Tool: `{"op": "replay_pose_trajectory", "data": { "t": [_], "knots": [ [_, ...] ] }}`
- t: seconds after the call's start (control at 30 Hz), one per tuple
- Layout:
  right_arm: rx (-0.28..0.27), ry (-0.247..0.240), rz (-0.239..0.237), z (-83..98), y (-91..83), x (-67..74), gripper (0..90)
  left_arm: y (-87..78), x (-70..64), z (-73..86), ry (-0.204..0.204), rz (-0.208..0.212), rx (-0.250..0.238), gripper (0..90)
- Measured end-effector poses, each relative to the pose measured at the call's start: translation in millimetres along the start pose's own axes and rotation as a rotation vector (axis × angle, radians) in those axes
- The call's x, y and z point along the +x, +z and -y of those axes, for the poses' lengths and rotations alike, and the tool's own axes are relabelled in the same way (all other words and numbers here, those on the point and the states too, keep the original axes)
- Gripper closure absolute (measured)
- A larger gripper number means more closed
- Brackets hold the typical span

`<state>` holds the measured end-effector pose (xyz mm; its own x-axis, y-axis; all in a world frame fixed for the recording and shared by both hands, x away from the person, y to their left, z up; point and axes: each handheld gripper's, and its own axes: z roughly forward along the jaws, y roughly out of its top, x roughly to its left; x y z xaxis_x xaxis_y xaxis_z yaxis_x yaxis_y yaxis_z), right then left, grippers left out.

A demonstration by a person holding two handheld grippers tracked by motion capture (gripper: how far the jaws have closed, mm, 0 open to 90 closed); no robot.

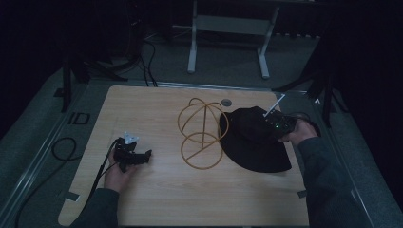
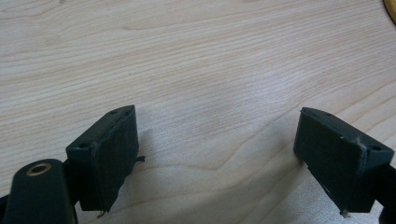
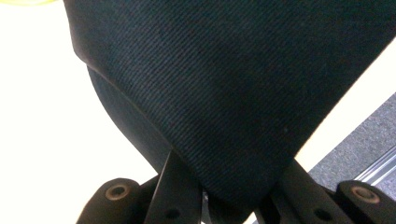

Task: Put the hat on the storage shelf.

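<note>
right gripper grips the black hat, its jaws pinched on a fold of dark fabric in the right gripper view; the hat lies on the right part of the wooden table, its brim spreading toward the near edge, touching the gold wire hat stand just to its left; the stand rises from a ring base, a domed frame on top; left gripper rests well apart at the table's left, jaws spread wide over bare wood; cables trail off the left edge.
</note>
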<state>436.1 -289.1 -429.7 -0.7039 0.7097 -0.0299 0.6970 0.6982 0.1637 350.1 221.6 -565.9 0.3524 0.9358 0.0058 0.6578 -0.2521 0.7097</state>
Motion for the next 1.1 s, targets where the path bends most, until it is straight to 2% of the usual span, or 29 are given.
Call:
{"op": "replay_pose_trajectory", "data": {
  "t": [0.43, 0.83, 1.1],
  "knots": [
    [-0.079, 0.020, -0.009, 10.9, -17.7, -4.0, 85.4, 0.1, 0.0, 0.1, 0.000, 0.000, -0.001, 14.2],
    [-0.197, 0.040, -0.024, 20.6, -46.6, -8.8, 85.4, 0.1, 0.1, 0.0, 0.001, -0.001, -0.001, 14.2],
    [-0.246, 0.032, -0.023, 21.2, -62.1, -8.2, 85.4, 0.2, -0.2, 0.1, -0.003, -0.001, -0.004, 14.3]
  ]
}}
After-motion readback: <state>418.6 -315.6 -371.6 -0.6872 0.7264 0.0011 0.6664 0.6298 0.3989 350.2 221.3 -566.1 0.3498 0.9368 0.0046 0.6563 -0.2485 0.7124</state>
